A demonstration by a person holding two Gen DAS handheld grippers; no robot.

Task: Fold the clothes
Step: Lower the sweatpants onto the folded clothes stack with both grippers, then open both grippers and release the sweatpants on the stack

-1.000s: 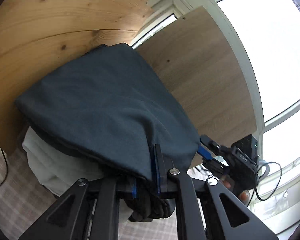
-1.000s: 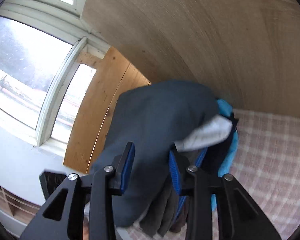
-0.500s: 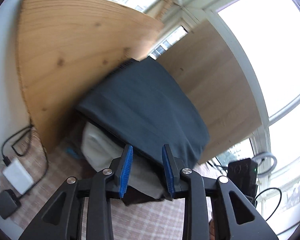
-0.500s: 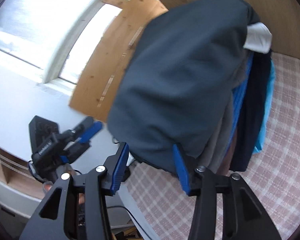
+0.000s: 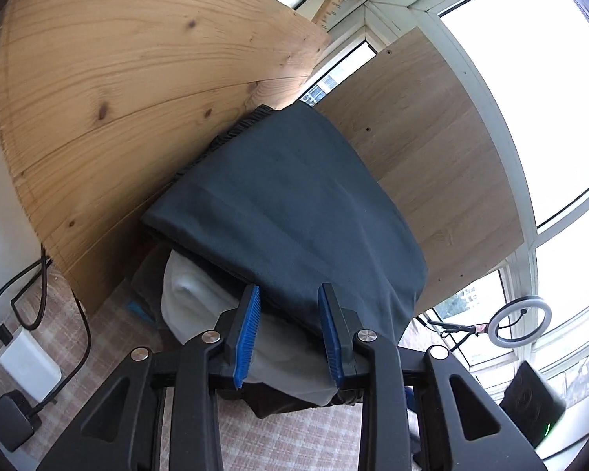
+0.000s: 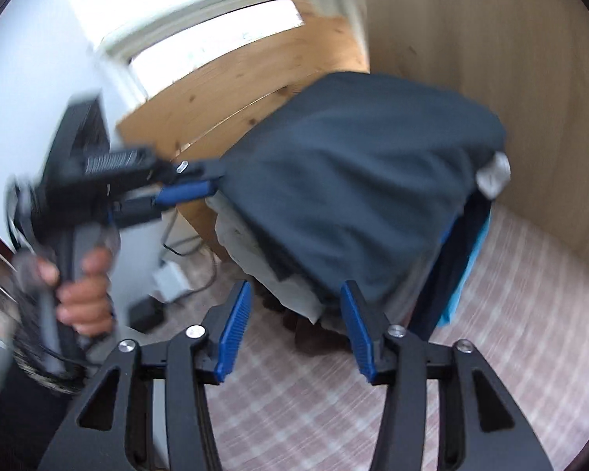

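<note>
A folded dark grey garment lies on top of a stack of folded clothes in the corner between two wooden boards; it also shows in the right wrist view. White, navy and light blue pieces lie under it. My left gripper is open and empty just in front of the stack's near edge. It shows from the side in the right wrist view. My right gripper is open and empty, back from the stack over the checked cloth.
A pine board and a pale board stand behind the stack. A white charger, a black adapter and cables lie at left. A ring light stands by the windows. A pink checked cloth covers the surface.
A second ago the left gripper was shut on the dark garment; it has let go and opened. Both grippers have pulled back from the stack, and the garment now rests flat on top.
</note>
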